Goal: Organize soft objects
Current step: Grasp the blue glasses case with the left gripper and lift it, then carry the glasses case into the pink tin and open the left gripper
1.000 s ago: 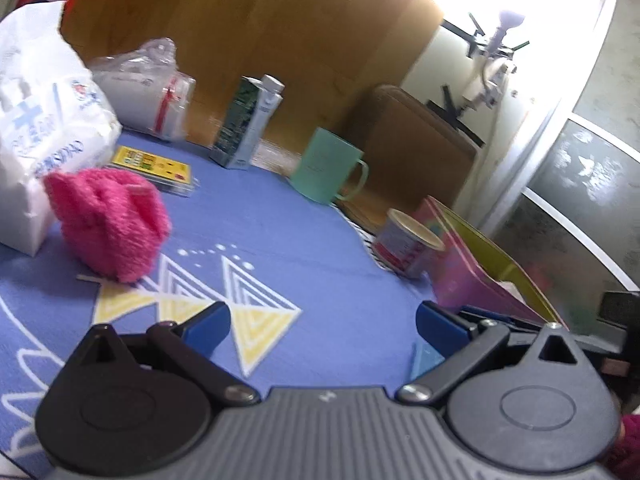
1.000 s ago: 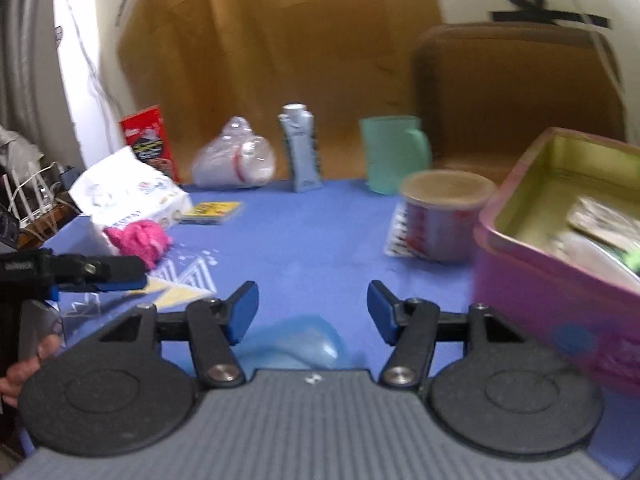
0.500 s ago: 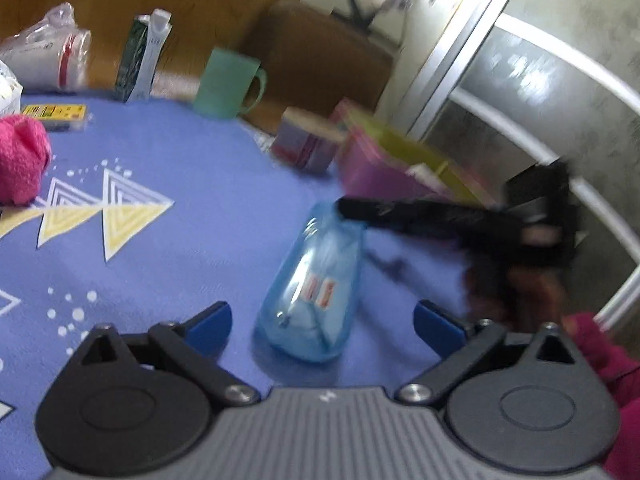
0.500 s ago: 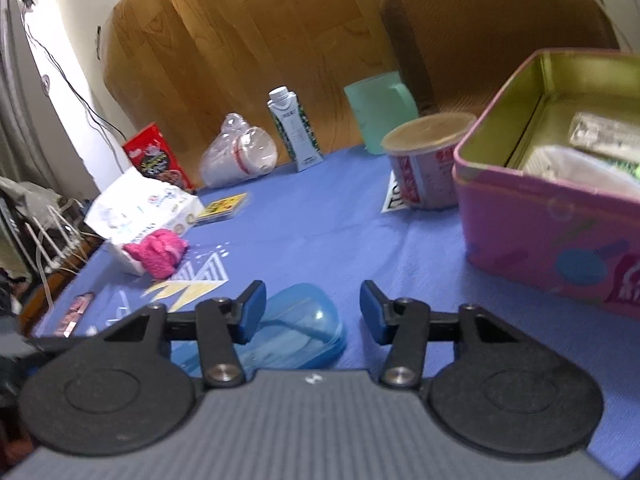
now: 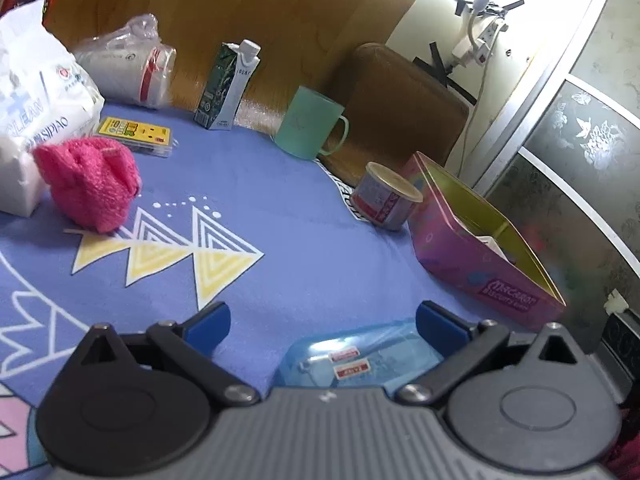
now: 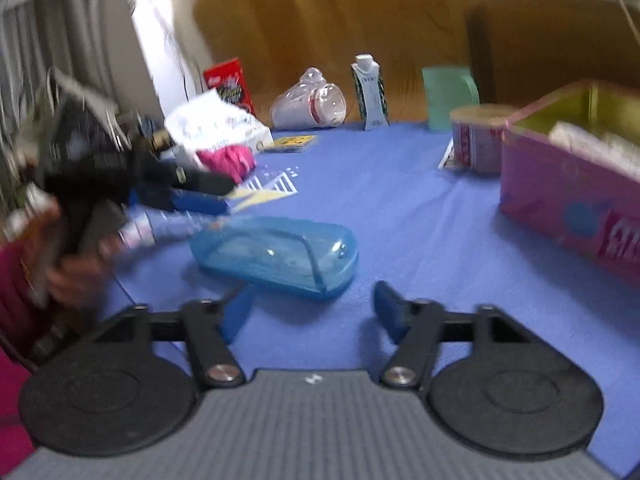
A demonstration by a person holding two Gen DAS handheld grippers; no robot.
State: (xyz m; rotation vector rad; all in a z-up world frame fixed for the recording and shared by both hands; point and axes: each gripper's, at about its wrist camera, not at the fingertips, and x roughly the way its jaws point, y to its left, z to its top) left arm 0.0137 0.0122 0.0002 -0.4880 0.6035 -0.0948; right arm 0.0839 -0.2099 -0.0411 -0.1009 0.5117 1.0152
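Note:
A fluffy pink cloth (image 5: 90,184) lies on the blue mat at the left, against a white tissue pack (image 5: 36,120); it also shows in the right wrist view (image 6: 228,160). A clear blue plastic case (image 6: 276,254) lies on the mat in front of my right gripper (image 6: 312,312), which is open and empty. My left gripper (image 5: 322,322) is open and empty, with the case (image 5: 360,354) low between its jaws. The left gripper also shows blurred in the right wrist view (image 6: 192,190), at the left end of the case.
An open pink tin box (image 5: 480,248) with items inside stands at the right, a small can (image 5: 384,200) beside it. A green mug (image 5: 312,124), a carton (image 5: 230,84), a bagged cup (image 5: 128,64) and a yellow card pack (image 5: 136,134) line the back. A brown chair (image 5: 400,108) stands behind.
The left view swung right over the blue case and back left; the case now sits low between its jaws. My right gripper has drawn back from the case. Both stay open.

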